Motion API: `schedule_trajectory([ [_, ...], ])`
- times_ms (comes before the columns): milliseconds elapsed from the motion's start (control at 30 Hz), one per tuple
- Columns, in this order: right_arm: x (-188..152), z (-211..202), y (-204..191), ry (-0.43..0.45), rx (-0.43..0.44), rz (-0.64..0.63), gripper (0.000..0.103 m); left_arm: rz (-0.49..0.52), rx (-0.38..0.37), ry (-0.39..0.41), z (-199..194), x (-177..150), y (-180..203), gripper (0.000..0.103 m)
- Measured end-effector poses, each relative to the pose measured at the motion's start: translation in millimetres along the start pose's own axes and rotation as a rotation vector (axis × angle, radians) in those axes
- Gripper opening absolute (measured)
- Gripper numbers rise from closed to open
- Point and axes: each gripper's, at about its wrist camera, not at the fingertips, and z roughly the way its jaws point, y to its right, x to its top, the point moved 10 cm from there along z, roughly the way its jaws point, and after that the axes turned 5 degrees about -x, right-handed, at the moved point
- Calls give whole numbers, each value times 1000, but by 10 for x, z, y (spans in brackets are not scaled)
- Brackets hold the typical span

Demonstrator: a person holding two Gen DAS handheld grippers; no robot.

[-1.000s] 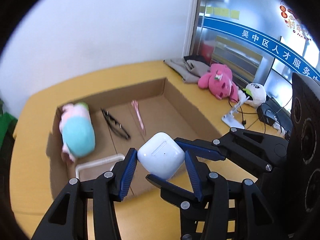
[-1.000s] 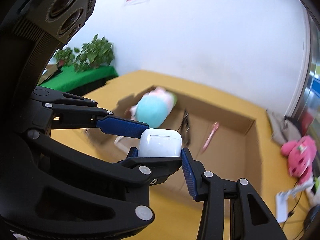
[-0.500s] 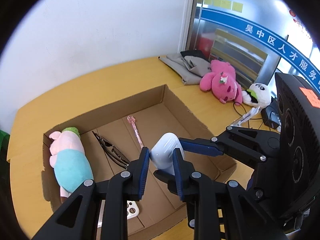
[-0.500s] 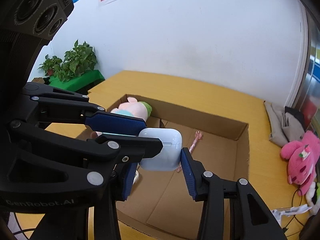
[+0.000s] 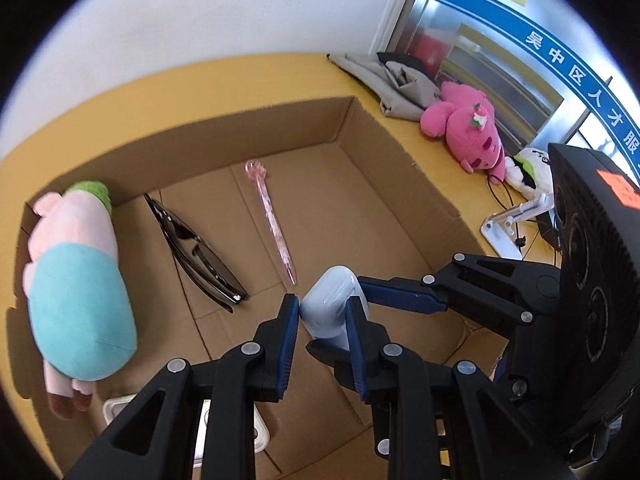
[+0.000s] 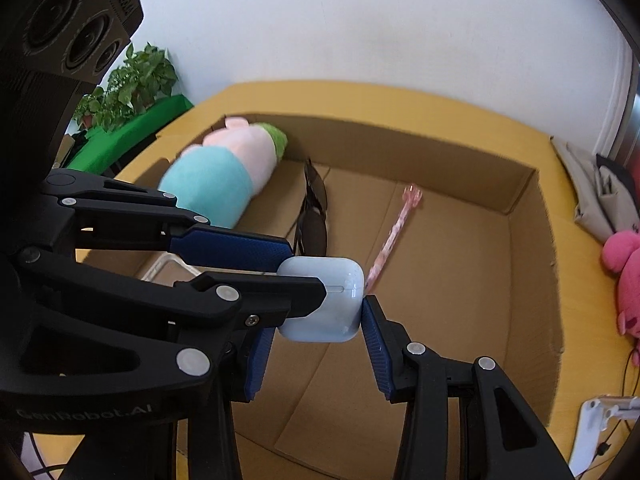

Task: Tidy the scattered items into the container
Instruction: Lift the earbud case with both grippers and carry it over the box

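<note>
Nearest the cameras, the small white glossy earbud case (image 5: 329, 307) hangs above the floor of the open brown cardboard box (image 5: 400, 148), over the part of the floor closest to the viewer. Both tools have it at once. The left gripper (image 5: 322, 307) has its blue-padded jaws pressed on the case's narrow sides, and the right gripper (image 6: 320, 322) has its jaws clenched across the wider faces, so the case is grasped crosswise from two directions. The left jaws have just been closing, with the case between them.

Inside the box, a clear-edged white phone case (image 5: 240, 428) lies by the near wall, partly hidden under the left tool. Further in lie a pair of folded black sunglasses (image 5: 200, 258) and a slim pink translucent pen (image 5: 274, 222), both on the box floor beyond the earbud case. Along the box's left wall rests a pink and turquoise plush toy with a green cap (image 5: 76, 280).

Judging from this, most of the tidying looks done: four things are already in the box, and the earbud case only needs lowering and releasing.

Beyond the box's right wall, on the yellow worktop (image 5: 200, 80), a bright pink plush bear (image 5: 470, 132), a small white plush (image 5: 528, 168) and a folded grey cloth (image 5: 392, 76) remain outside; whether they belong to the job I cannot tell.
</note>
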Motion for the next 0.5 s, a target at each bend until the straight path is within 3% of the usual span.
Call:
schedule_trajectory([
  [500,-502,574,41,-295,16,33,47,-139,-93,-169,562,-406,-191,24],
])
